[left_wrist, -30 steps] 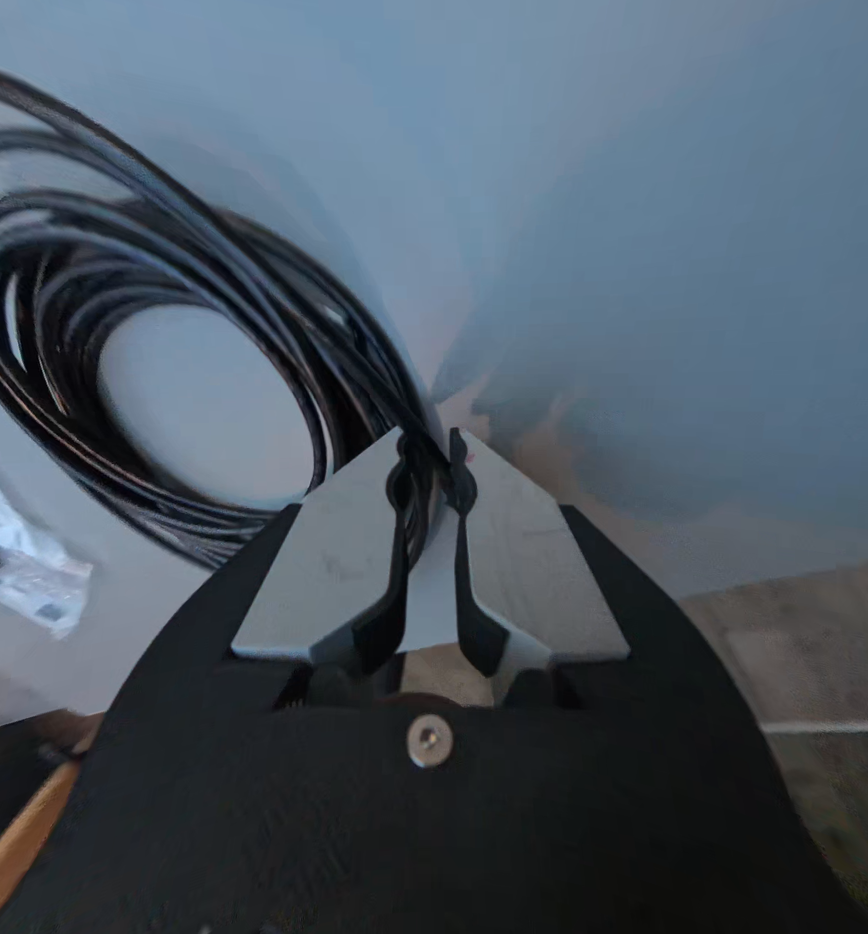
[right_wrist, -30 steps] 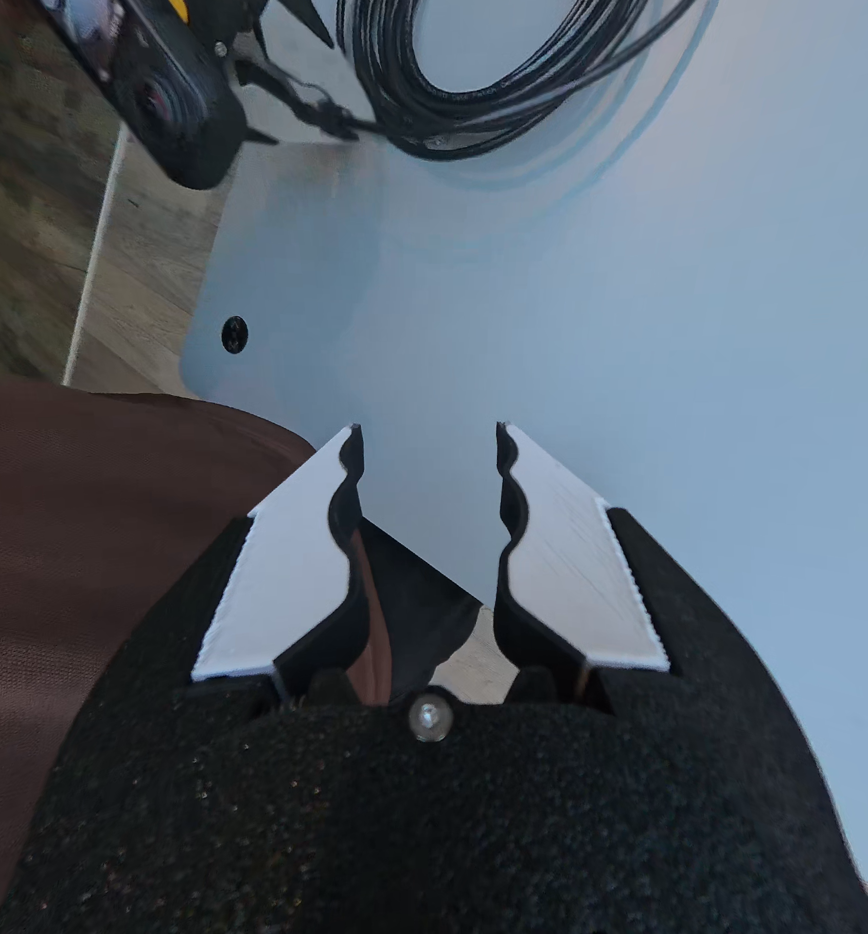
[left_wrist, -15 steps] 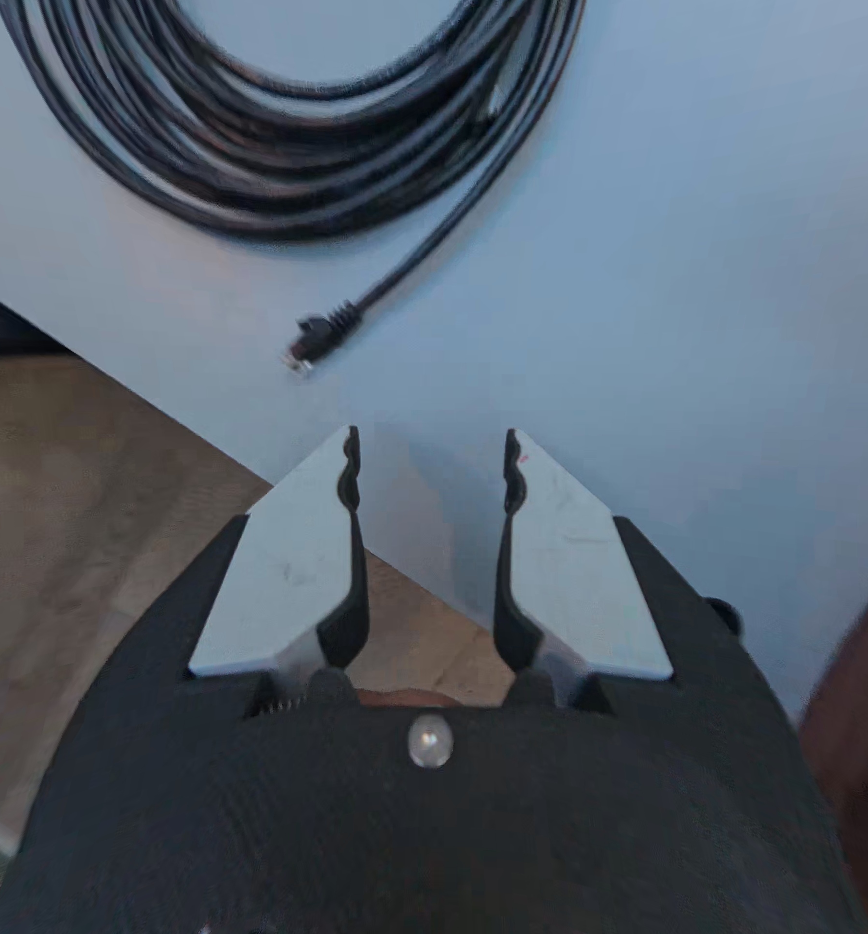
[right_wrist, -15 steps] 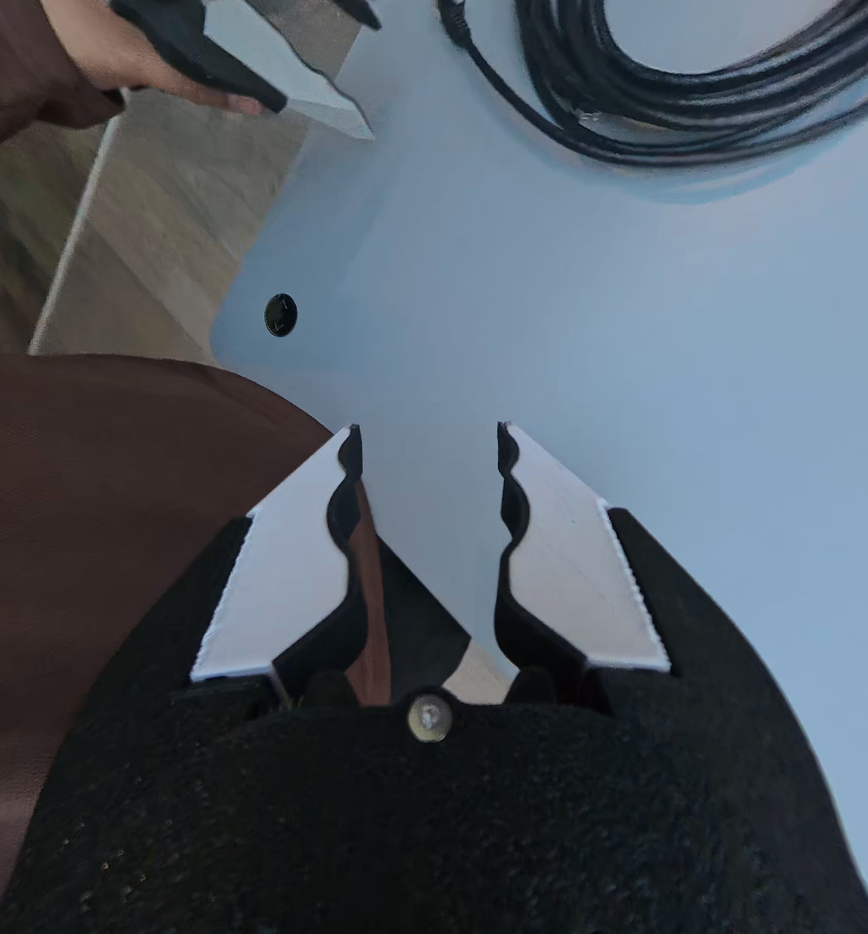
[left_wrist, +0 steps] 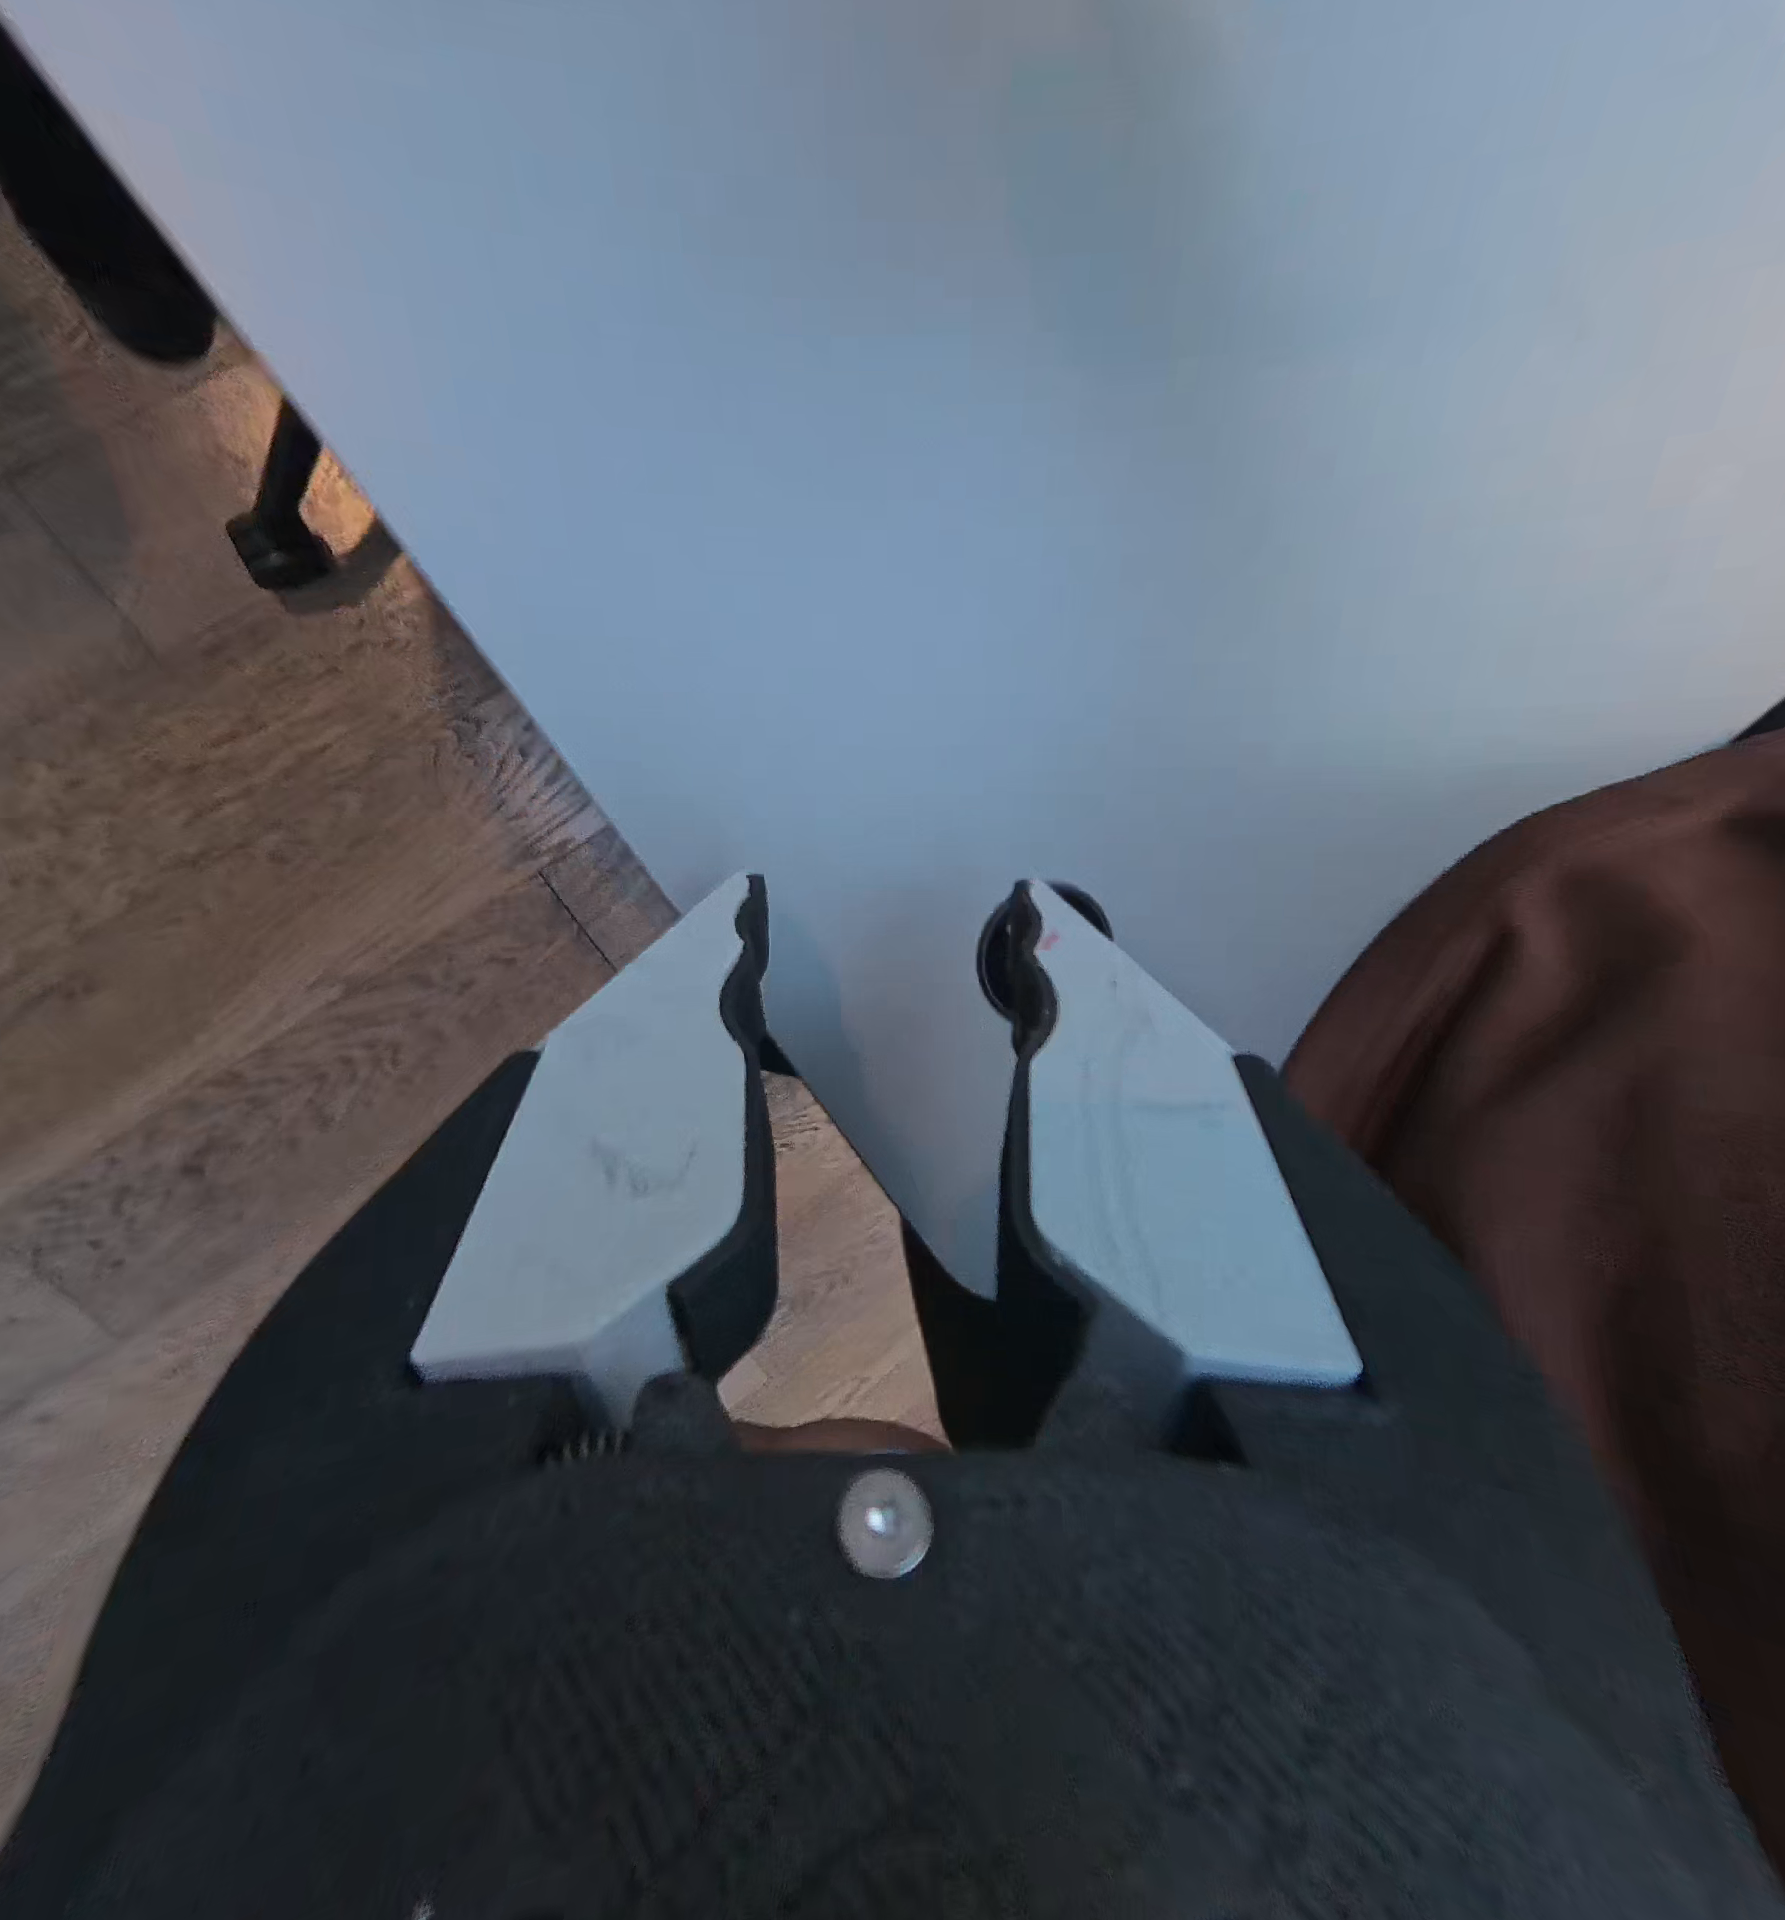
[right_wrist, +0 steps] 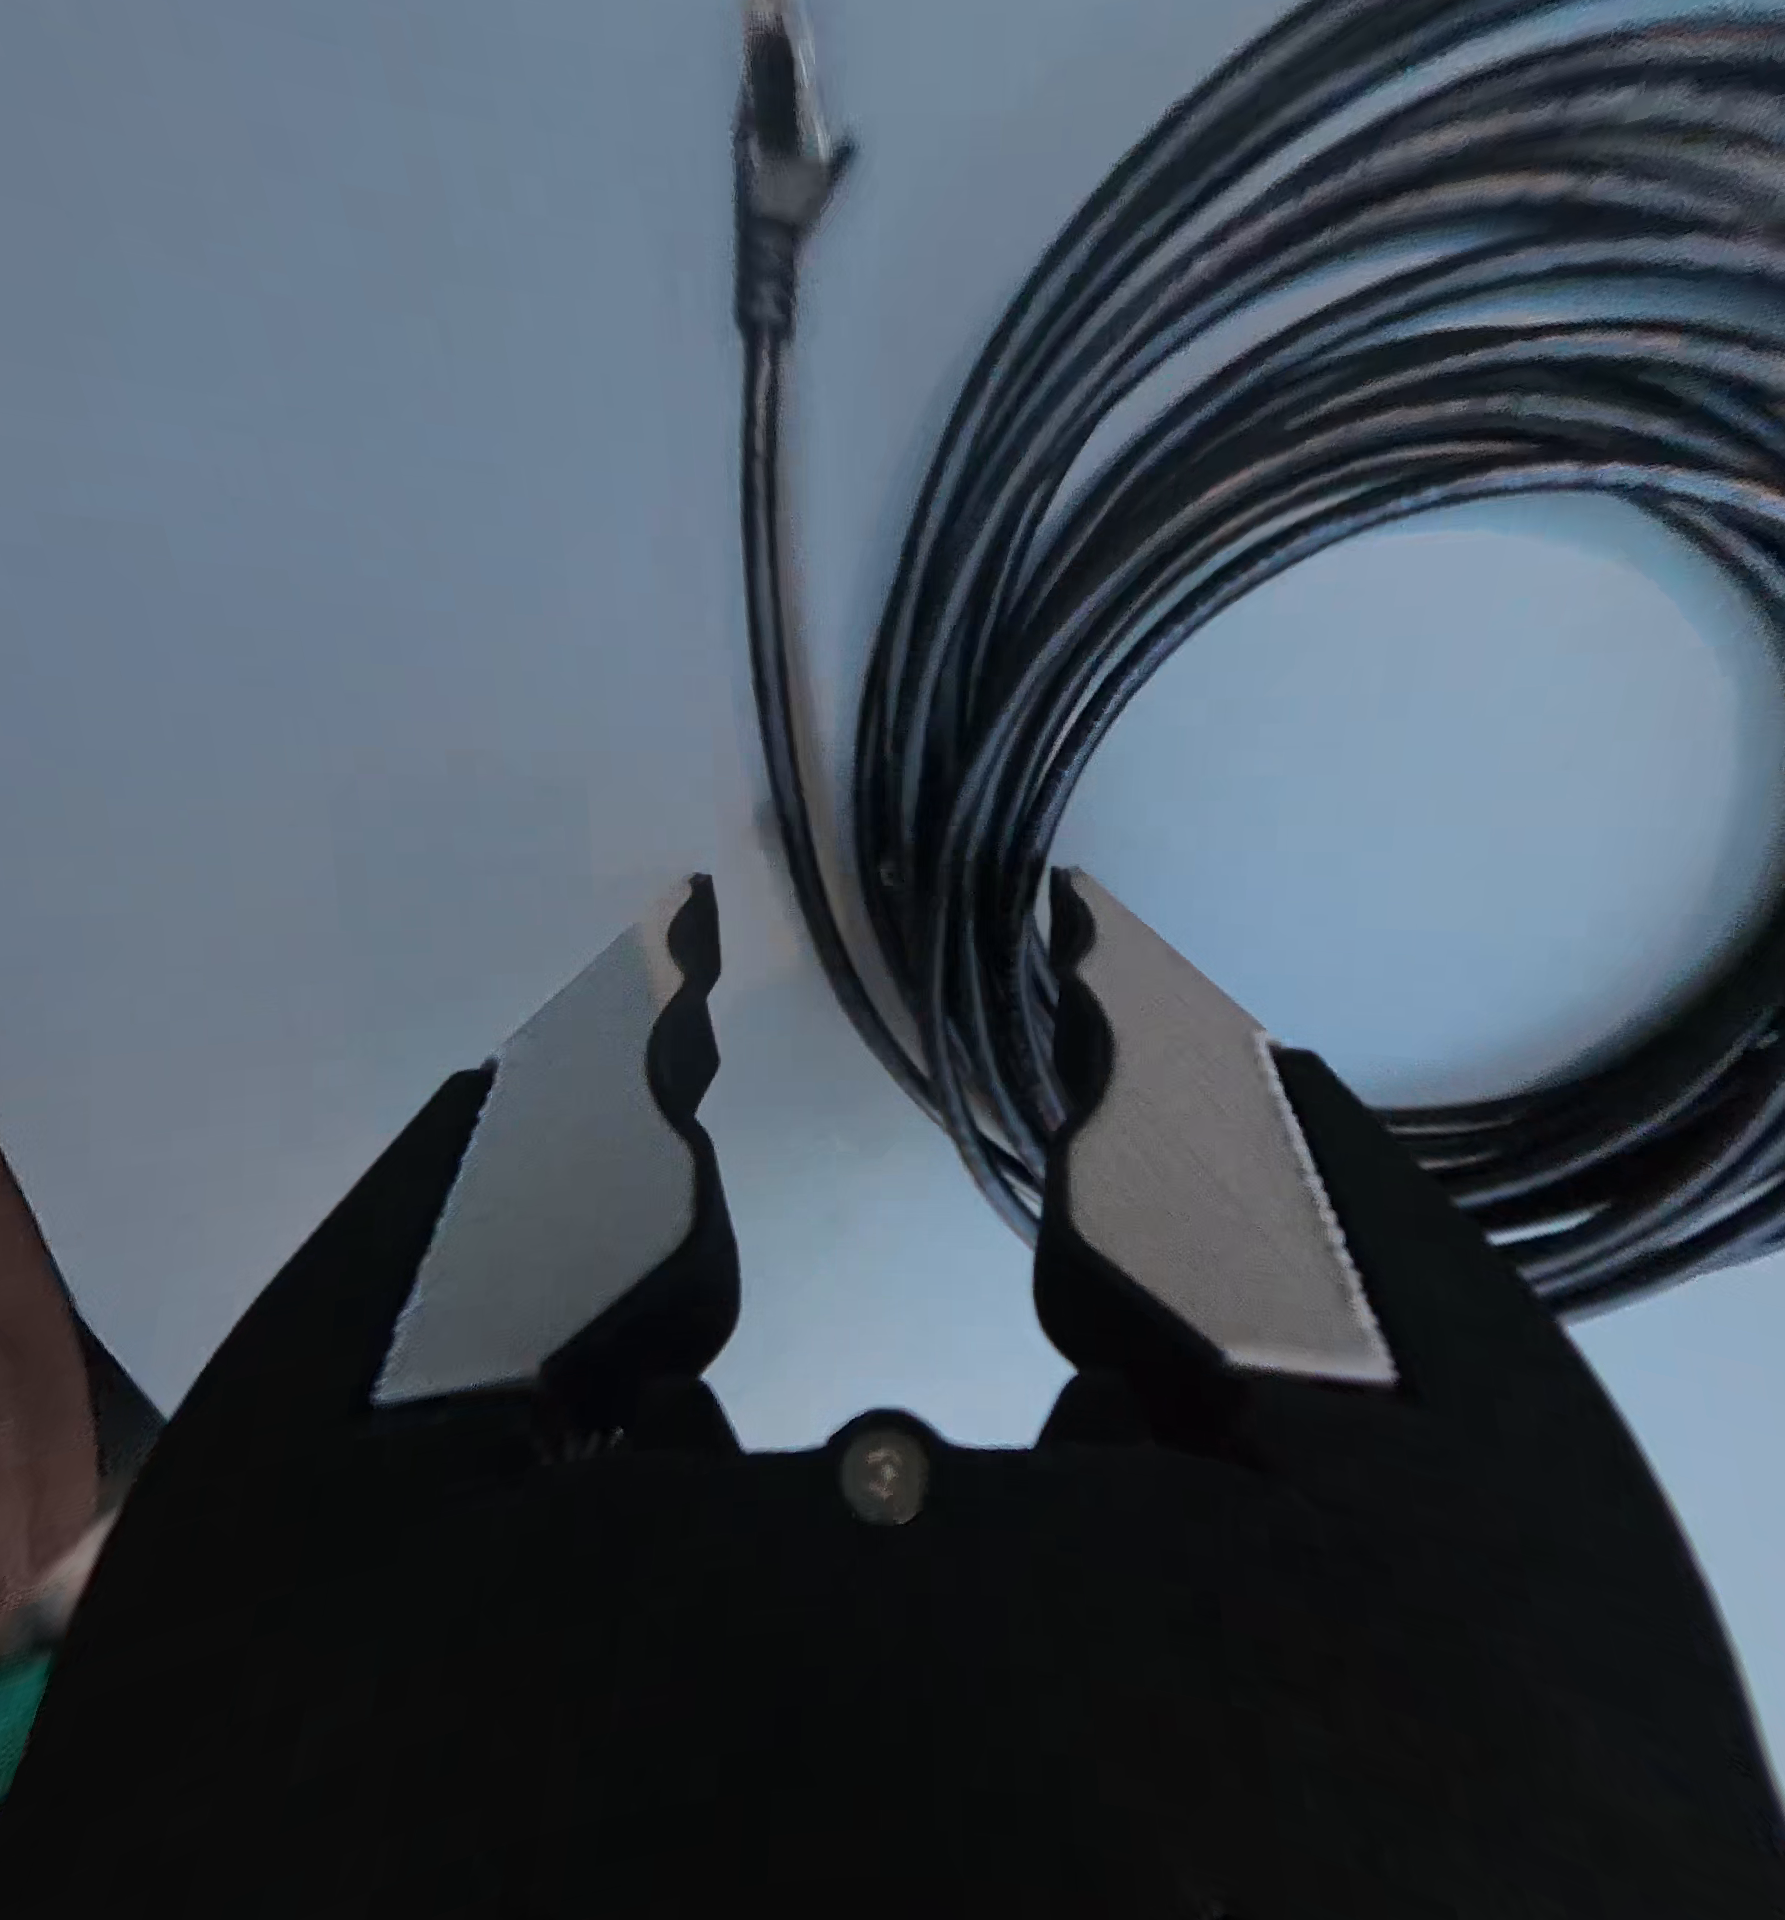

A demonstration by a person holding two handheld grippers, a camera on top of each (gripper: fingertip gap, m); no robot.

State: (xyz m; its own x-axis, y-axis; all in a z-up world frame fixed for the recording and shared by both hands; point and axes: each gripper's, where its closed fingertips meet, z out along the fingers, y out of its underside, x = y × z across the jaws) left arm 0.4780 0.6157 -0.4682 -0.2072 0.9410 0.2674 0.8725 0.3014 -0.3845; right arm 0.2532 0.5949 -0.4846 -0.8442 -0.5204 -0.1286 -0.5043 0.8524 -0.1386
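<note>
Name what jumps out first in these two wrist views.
In the right wrist view, a coiled black cable fills the right side of the pale table, its plug end pointing toward the top edge. The open right gripper hovers right at the coil's near edge, holding nothing. In the left wrist view, the open left gripper sits over the table corner, wood floor to its left and brown fabric at right.

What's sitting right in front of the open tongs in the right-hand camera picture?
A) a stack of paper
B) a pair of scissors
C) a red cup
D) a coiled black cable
D: the right tongs, jaws apart and empty, point at a coiled black cable lying on the pale table, its plug end stretched out beside the coil.
</note>
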